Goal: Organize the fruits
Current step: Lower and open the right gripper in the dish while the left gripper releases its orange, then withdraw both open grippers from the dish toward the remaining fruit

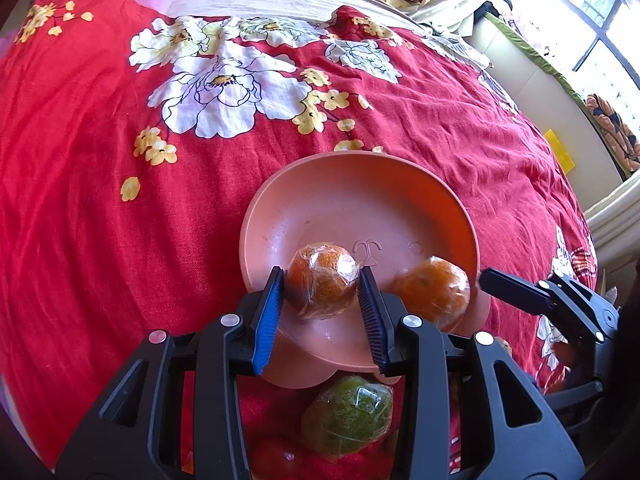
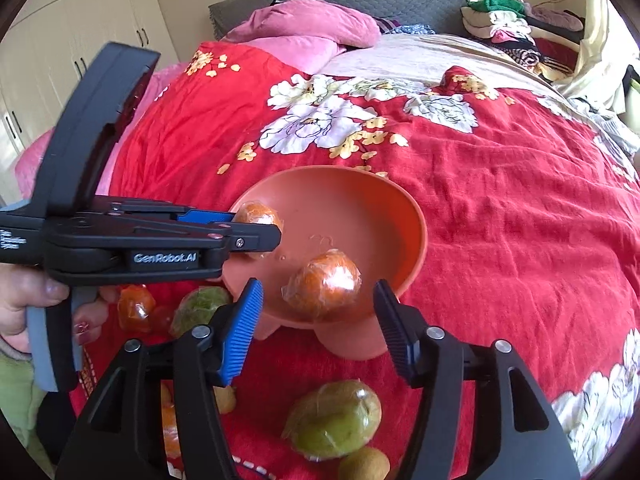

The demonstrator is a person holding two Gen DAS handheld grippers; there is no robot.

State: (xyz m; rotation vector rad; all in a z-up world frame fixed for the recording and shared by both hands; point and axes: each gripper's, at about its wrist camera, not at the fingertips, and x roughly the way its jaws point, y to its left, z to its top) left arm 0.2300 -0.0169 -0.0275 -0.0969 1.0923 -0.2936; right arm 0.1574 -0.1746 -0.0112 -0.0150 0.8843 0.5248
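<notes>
Bed, red floral bedspread (image 1: 100,200): work surface, with pink pillows (image 2: 308,28) and a pile of clothes (image 2: 508,28) at the far end, well clear of the job. Footed salmon-pink bowl (image 1: 360,168): the collecting dish, resting on the spread. Left gripper (image 1: 322,300): closed on a film-wrapped orange (image 1: 322,276), held over the bowl's near side. Right gripper (image 2: 316,320): jaws standing apart, pads clear of a second wrapped orange (image 2: 324,288) that lies inside the bowl. Judged about a third done. Left outside, near the bowl's foot: wrapped green citrus (image 2: 336,420), another green one (image 2: 200,308), a further wrapped orange fruit (image 2: 134,308), small yellowish fruits (image 2: 364,464). Nothing blocks access except the two grippers crowding each other.
</notes>
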